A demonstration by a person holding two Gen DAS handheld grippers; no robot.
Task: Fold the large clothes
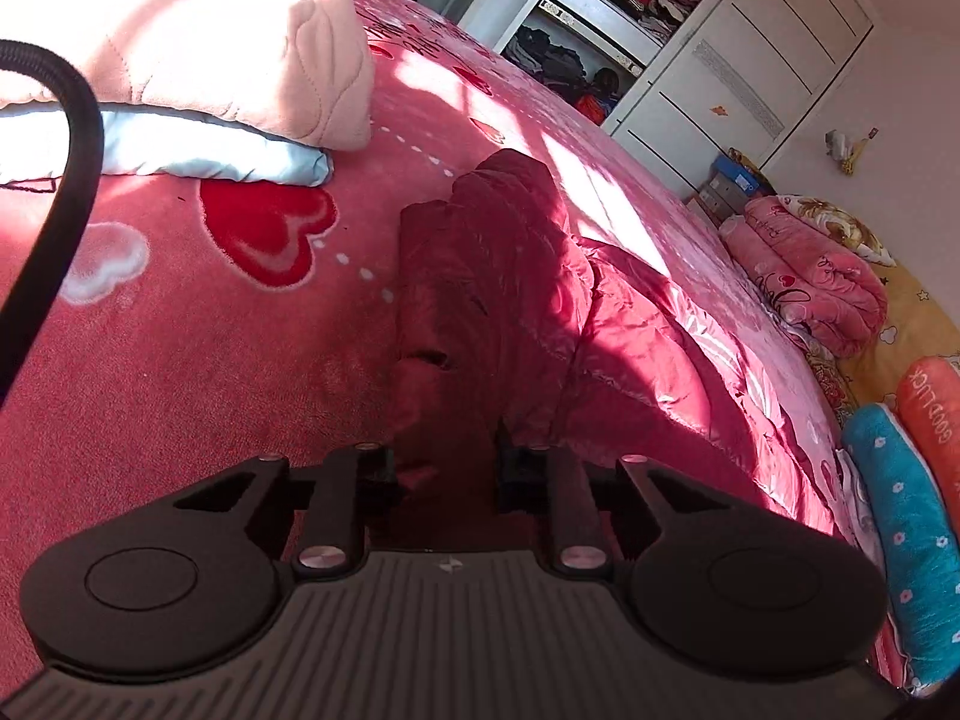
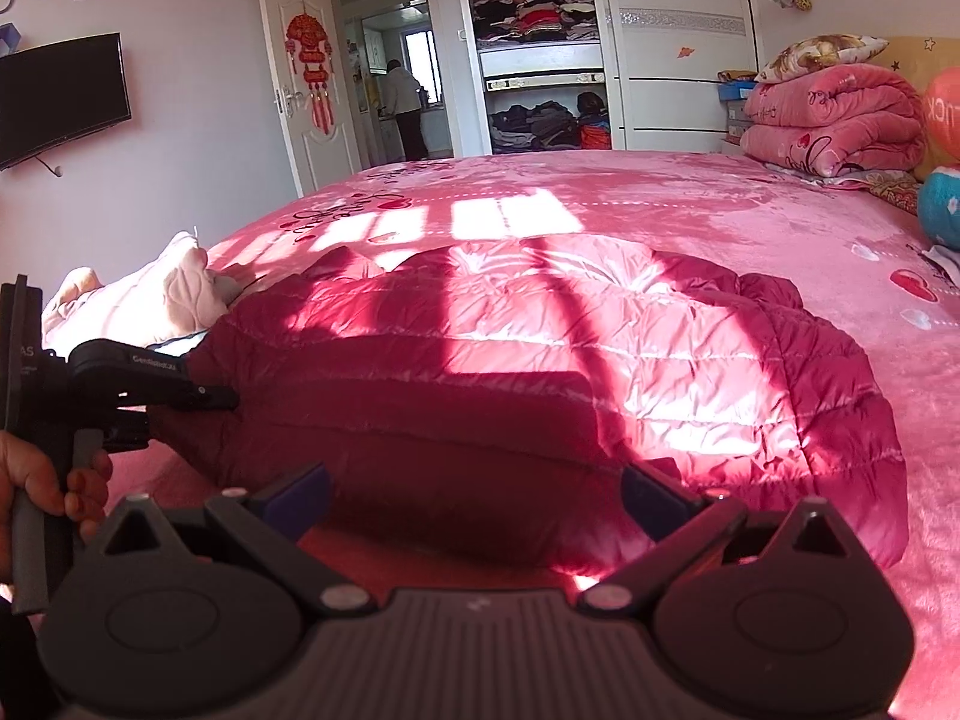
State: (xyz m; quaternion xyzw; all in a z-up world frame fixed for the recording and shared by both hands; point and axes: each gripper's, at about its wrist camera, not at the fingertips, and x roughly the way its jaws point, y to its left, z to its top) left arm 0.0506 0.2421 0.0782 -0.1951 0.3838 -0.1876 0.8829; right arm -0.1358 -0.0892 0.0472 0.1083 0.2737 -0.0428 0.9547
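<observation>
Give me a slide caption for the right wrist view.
Open right gripper nears red puffer jacket on pink bed; left gripper pinches its edge.

Orange pillow [image 1: 936, 414], right side of bed by the headboard: "GOOD LUCK" in pale capitals, running along its length. In the right wrist view only "CK" shows at the frame edge.

Left gripper [image 2: 180, 399], seen at the left of the right wrist view: small white brand print on its black arm, too small to read surely; "AS" on the plate beside it.

Pink bedspread [image 2: 600, 192]: dark script at the far end, illegible.
</observation>
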